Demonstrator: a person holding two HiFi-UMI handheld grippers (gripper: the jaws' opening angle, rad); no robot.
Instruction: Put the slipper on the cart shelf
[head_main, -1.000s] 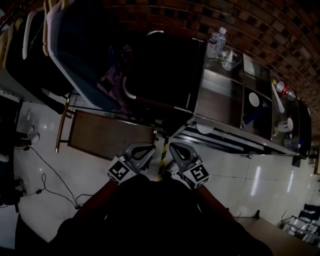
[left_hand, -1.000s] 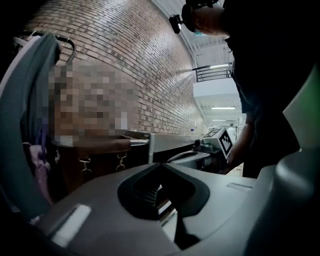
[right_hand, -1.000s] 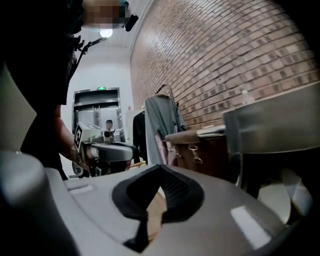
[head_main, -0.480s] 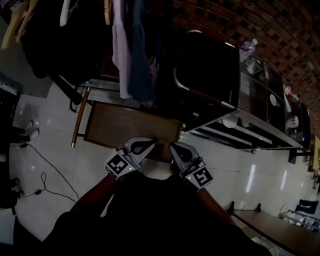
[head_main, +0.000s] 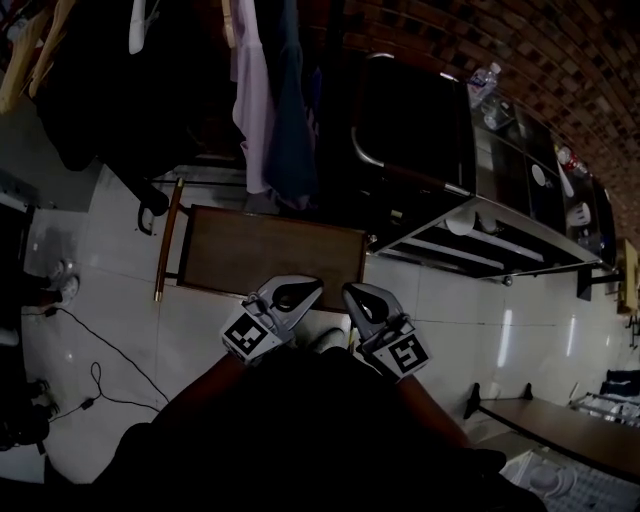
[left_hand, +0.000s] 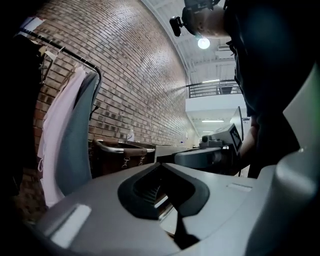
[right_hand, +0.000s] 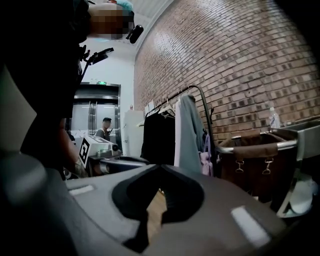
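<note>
The left tool (head_main: 312, 288) and right tool (head_main: 352, 293), both pressed together and empty, hang over the near edge of the brown rectangular wooden board (head_main: 268, 250). Open pale tiled floor (head_main: 100, 300) lies beside it.

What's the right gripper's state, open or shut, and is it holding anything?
Shut and empty. In its own view, the right gripper has its fingers meeting at the tips, with nothing pinched between them.

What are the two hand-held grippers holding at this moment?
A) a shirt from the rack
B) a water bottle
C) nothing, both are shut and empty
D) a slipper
C: the left hand-held gripper and the right hand-held gripper each show jaws together with nothing between them.
</note>
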